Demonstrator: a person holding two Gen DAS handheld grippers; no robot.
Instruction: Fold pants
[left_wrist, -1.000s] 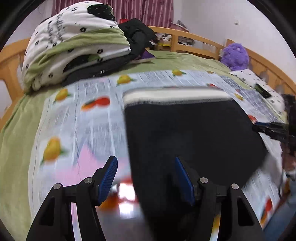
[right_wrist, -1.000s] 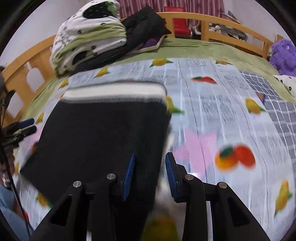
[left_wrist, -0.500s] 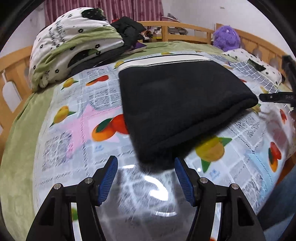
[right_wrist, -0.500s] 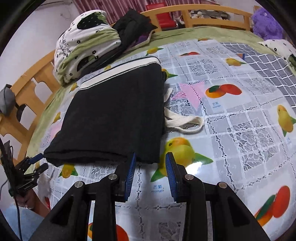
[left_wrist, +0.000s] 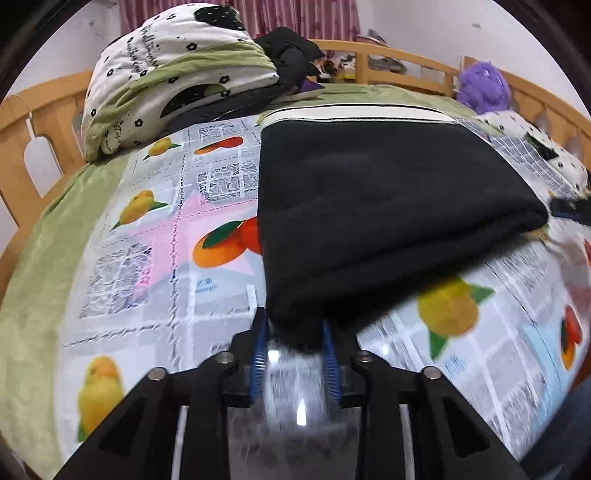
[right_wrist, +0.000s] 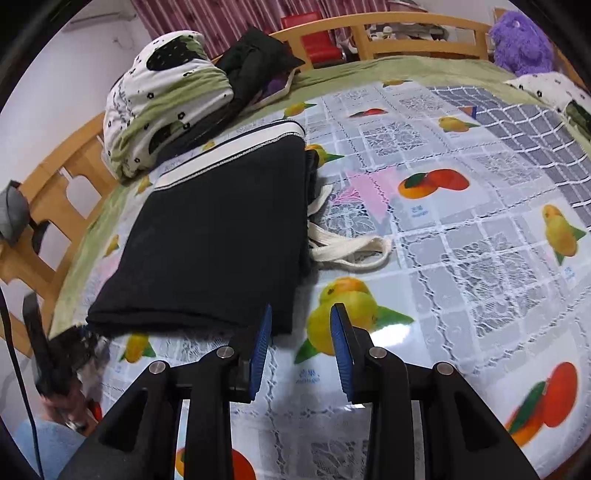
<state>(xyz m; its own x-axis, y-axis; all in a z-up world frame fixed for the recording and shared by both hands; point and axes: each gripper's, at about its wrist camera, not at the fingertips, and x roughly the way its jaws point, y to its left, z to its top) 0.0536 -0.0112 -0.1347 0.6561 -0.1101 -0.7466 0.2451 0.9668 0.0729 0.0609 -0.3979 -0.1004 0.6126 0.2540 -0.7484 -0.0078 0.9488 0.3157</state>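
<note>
The black pants (left_wrist: 369, 206) lie folded on the fruit-print sheet, their white waistband (left_wrist: 354, 112) at the far end. My left gripper (left_wrist: 295, 336) is shut on the near left corner of the fold. In the right wrist view the pants (right_wrist: 221, 236) lie left of centre, and white drawstrings (right_wrist: 347, 247) trail out of their right side. My right gripper (right_wrist: 301, 328) is open and empty just off the near right corner, its left pad (right_wrist: 263, 332) touching the edge of the fabric.
A rolled white-and-green quilt (left_wrist: 177, 74) and a black jacket (left_wrist: 291, 48) sit at the head of the bed. A purple plush toy (left_wrist: 484, 86) is at the far right. A wooden rail (right_wrist: 48, 192) rings the bed.
My left gripper moved forward and closed on the near left corner of the pants. My right gripper moved closer to the near right corner and stayed open.
</note>
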